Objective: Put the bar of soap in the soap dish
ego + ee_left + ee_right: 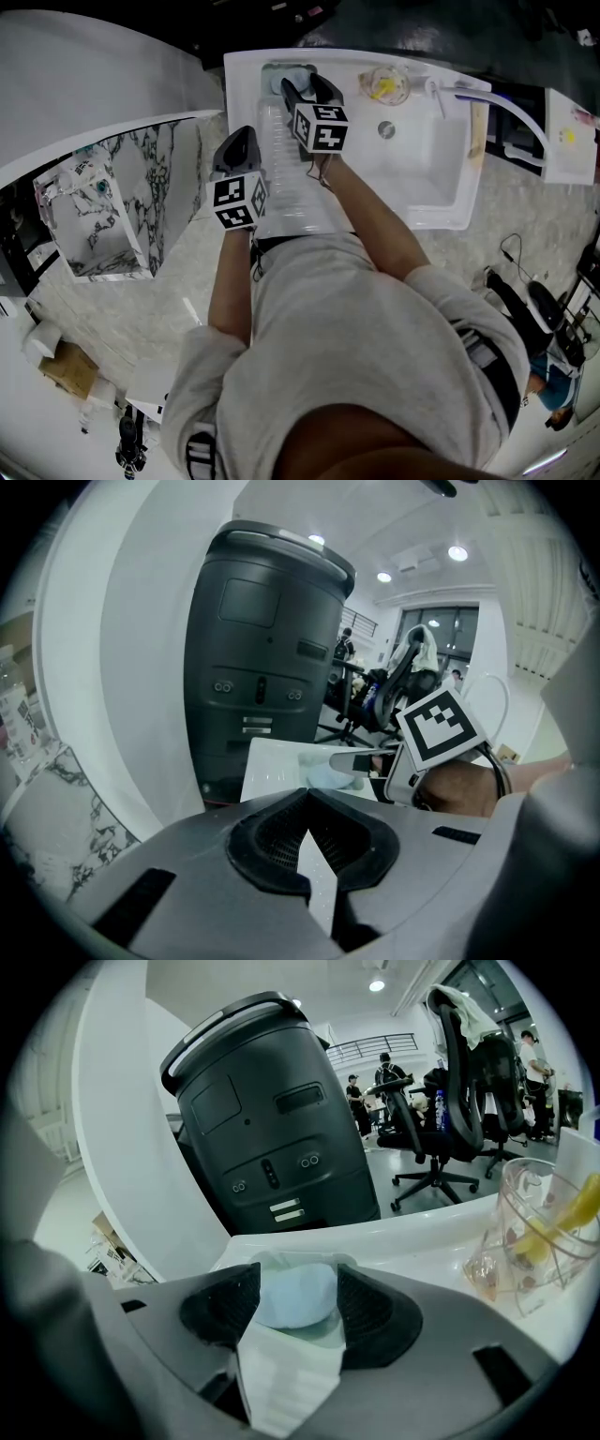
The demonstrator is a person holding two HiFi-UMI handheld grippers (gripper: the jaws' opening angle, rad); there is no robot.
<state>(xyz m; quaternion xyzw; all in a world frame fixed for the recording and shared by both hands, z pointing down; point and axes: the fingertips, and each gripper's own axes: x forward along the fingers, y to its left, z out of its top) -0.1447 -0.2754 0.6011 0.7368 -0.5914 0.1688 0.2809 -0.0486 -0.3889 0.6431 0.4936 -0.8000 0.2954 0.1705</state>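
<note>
White washbasin [441,202] against a curved white wall [84,75], grey-veined marble panel [141,187], pale speckled floor [525,216], tall dark grey lidded unit [272,1119], black office chairs [459,1091], recessed ceiling lights [457,552], windows [450,635] beyond

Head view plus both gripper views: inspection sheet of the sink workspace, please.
Surface: white sink counter; nothing in the basin except its drain.
Job's things: pale blue bar of soap lies in the translucent white soap dish at the sink's far left corner.
Clutter: clear plastic cup with something yellow inside, on the sink's far rim.
Grippers: right hand-held gripper open, jaws either side of the soap; left hand-held gripper shut, empty.
Cables: thin dark cable on the floor right of the sink.
Surroundings: dark grey bin-shaped unit, black office chairs, people far behind.
</note>
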